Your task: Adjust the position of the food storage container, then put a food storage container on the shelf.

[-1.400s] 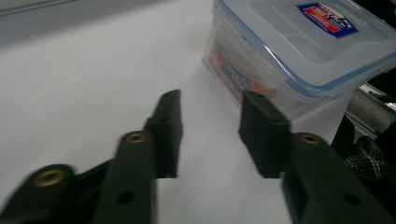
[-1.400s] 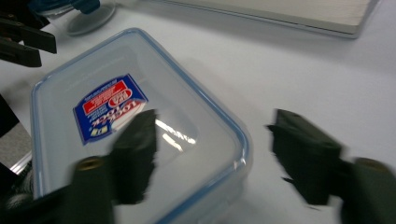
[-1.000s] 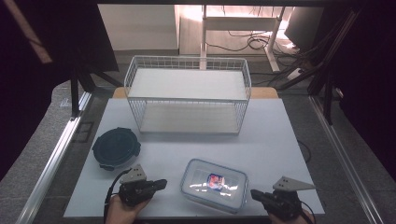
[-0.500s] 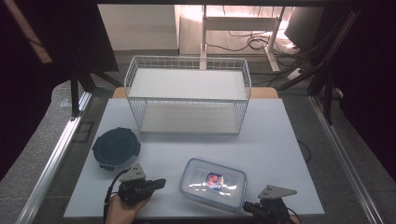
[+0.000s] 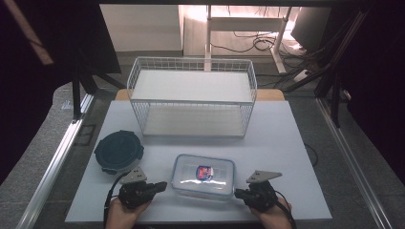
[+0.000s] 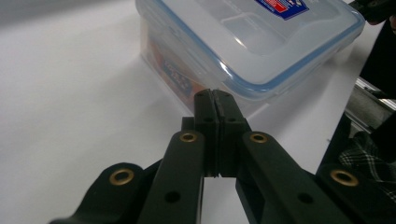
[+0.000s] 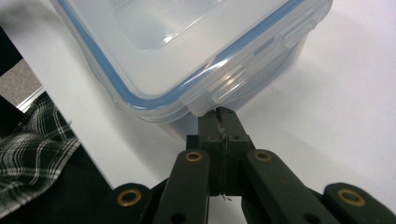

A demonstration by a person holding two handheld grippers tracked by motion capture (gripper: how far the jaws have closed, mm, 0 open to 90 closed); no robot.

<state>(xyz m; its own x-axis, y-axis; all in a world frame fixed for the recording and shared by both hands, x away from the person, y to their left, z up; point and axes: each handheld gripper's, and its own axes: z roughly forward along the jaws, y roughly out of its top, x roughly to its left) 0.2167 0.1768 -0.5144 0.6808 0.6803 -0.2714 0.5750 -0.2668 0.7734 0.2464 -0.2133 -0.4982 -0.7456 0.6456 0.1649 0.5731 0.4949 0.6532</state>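
A clear rectangular box [image 5: 204,175] with a blue-sealed lid and a small sticker lies at the front middle of the white table [image 5: 286,143]. My left gripper [image 5: 164,184] lies to the left of the box, pointing at its side. In the left gripper view the jaws are shut, the left gripper [image 6: 215,95] tip just short of the box [image 6: 261,42] wall. My right gripper [image 5: 237,193] points in from the right. Its jaws are shut, and the right gripper [image 7: 219,113] tip sits under a lid clip of the box [image 7: 187,46].
A white wire basket [image 5: 191,119] stands at the back middle of the table. A dark round lidded container [image 5: 119,151] sits at the left, just behind my left gripper. Plaid cloth [image 7: 32,149] hangs below the table's front edge.
My right gripper has moved left and slightly forward, up against the box's right front corner. The left gripper has barely shifted. The box has not moved.
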